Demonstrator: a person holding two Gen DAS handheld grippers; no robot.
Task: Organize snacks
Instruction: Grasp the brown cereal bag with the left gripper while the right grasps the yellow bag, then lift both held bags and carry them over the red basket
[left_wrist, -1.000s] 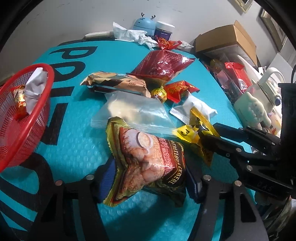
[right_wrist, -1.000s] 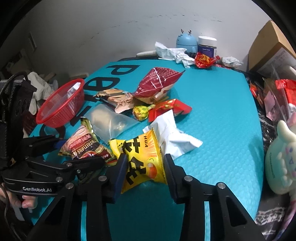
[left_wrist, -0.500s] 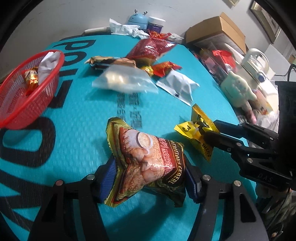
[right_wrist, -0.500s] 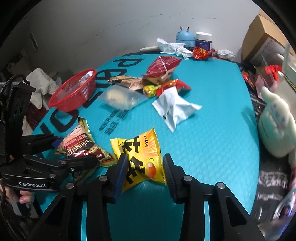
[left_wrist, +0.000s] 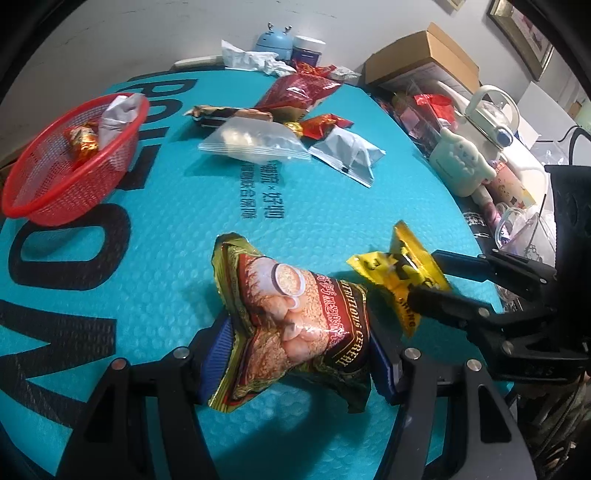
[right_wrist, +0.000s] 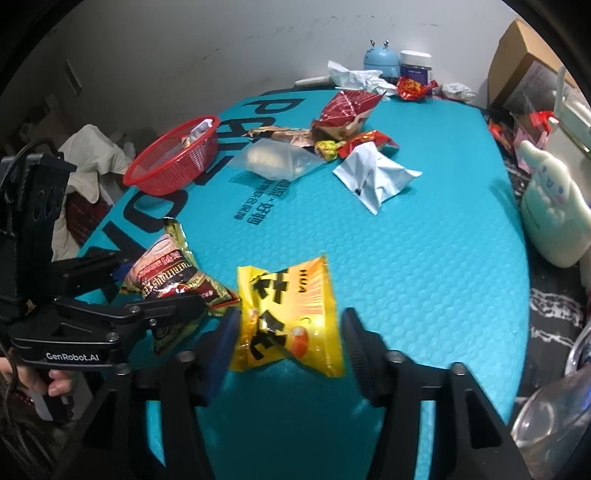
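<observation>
Snacks first: my left gripper (left_wrist: 295, 354) pinches a crinkly brown-and-gold cereal packet (left_wrist: 295, 321) above the teal foam mat (left_wrist: 166, 240). My right gripper's (right_wrist: 288, 343) jaws are opening; the glossy yellow snack packet (right_wrist: 291, 317) sits between them.

The right gripper (right_wrist: 286, 343) has been opened around the yellow packet (right_wrist: 290, 317), its jaws still opening; both packets have been drawn back from the snack pile (right_wrist: 332, 147).

one red basket (right_wrist: 173, 162), two grippers, two held snack packets, six loose packets on the mat
</observation>
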